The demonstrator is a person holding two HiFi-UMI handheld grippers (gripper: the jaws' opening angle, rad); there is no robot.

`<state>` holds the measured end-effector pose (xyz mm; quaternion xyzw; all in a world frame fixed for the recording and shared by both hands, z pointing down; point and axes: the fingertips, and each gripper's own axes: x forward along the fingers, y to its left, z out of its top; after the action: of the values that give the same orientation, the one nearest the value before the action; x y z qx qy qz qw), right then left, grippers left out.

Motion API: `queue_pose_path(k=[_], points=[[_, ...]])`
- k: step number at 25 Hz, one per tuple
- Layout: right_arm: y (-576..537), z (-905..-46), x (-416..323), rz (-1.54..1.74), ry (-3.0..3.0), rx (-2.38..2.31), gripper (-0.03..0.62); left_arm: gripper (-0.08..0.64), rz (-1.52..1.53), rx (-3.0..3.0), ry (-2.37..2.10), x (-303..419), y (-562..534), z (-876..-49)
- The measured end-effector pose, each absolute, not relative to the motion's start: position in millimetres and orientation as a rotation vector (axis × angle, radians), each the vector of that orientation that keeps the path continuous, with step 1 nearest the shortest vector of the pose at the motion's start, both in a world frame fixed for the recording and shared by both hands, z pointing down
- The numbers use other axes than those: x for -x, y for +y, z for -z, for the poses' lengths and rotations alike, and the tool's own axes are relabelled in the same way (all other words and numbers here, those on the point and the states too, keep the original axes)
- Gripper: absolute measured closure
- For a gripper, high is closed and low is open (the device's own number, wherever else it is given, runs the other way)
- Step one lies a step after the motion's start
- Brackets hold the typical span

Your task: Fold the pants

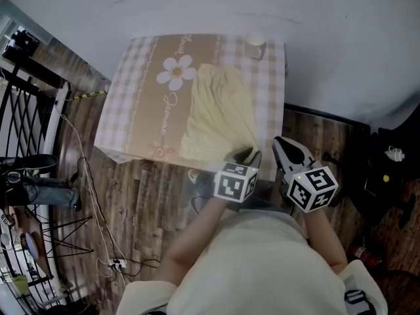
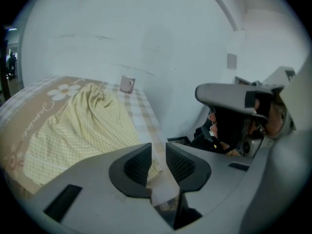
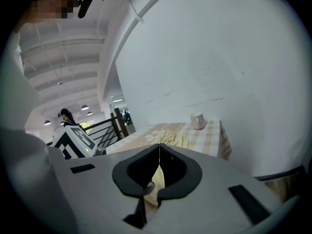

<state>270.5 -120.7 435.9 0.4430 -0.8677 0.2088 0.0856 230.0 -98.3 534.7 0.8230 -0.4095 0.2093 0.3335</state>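
Observation:
Pale yellow pants (image 1: 216, 113) lie crumpled lengthwise on the checked tablecloth of a small table (image 1: 134, 104). Their near right corner reaches the table's front edge. My left gripper (image 1: 249, 156) hovers just over that corner; in the left gripper view its jaws (image 2: 158, 152) stand apart, open, with the pants (image 2: 83, 126) spread ahead and only a scrap of cloth showing below the gap. My right gripper (image 1: 287, 151) is beside it, off the table's right front corner, and shut (image 3: 159, 147), its tips meeting with nothing visible between them. The pants (image 3: 173, 140) show just beyond them.
A pinkish cup (image 1: 255, 42) stands at the table's far right edge, near the white wall. A black railing (image 1: 26, 104) and cables (image 1: 98, 228) on the wooden floor are to the left. Dark bags (image 1: 394, 163) sit on the floor at the right.

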Motion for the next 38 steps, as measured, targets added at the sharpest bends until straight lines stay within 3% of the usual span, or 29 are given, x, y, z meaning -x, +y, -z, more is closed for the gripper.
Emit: queue_pose_path(k=[6, 17, 29, 32, 38], points=[[-142.3, -434.8, -243.8, -0.571, -2.614, -1.239, 0.592, 0.523, -0.432, -2.063, -1.292, -162.6, -123.1, -511.9], [-222.1, -455.2, -192.6, -0.509, -2.573, -1.142, 0.591, 0.532, -0.361, -1.981, -1.559, -56.7, -163.5, -487.5], [-323.0, -512.1, -148.6, -0.608, -2.447, -1.120, 0.586, 0.532, -0.346, -1.980, -1.538, -24.5, -211.6, -497.1], [-340.3, -532.9, -138.0, -0.699, -2.402, -1.098, 0.504, 0.532, -0.348, -1.974, -1.521, -18.9, -220.1, -501.7], [-363.9, -567.3, -121.0, -0.743, -2.305, -1.074, 0.505, 0.532, -0.330, -1.952, -1.494, -10.8, -235.2, -510.8]])
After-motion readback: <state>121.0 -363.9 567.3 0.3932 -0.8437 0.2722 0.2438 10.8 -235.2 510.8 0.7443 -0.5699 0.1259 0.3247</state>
